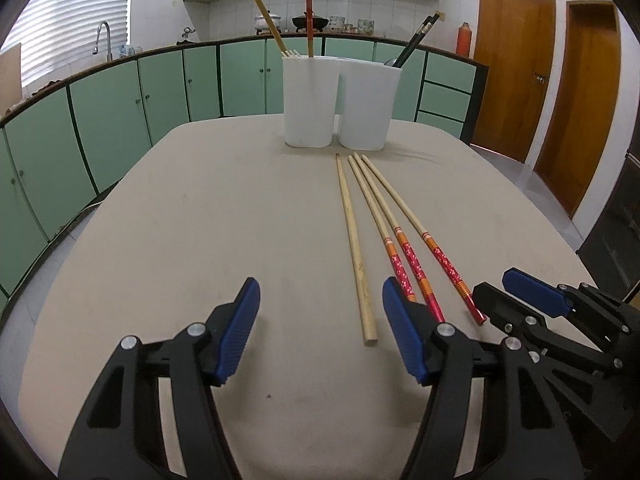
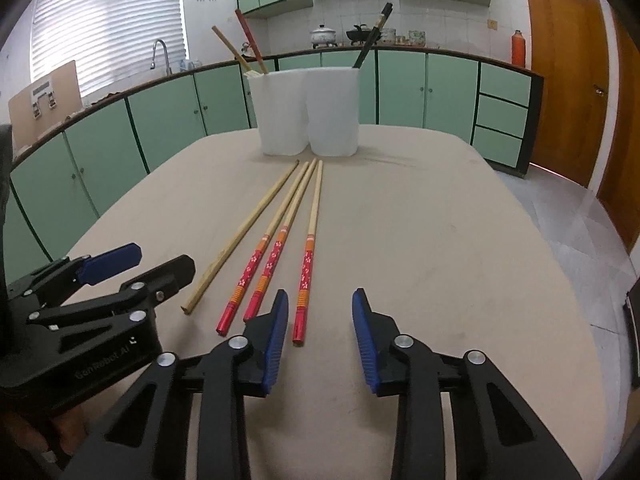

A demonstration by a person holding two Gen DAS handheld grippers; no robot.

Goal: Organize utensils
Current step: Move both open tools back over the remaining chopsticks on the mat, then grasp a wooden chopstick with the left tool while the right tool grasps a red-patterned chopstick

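Green cupboards run all along the back of the kitchen, with a sink in the upper left of the frame and brown doors on the right. A big pale bench (image 1: 200, 240) fills the middle of both views.

Two white tubs stand touching side by side at the far end of the bench: the left tub (image 1: 309, 100) and the right tub (image 1: 368, 104). The left tub holds one plain stick and one red stick standing up, plus some short pale tips that are too small to count. The right tub holds dark sticks; it looks like two.

Four chopsticks lie flat on the bench, just in front of the tubs. One is a plain chopstick (image 1: 356, 248). Three are red-handled chopsticks (image 2: 308, 256). Their long way runs from the tubs back toward the tongs, with the thick ends nearest the tongs.

The left tongs (image 1: 320, 320) are wide apart and hold nothing. The plain chopstick's near end lies between their tips. The right tongs (image 2: 320, 320) are apart too, and empty. The rightmost red-handled chopstick ends just beside their left pad, so the right tongs look nearest to that one.
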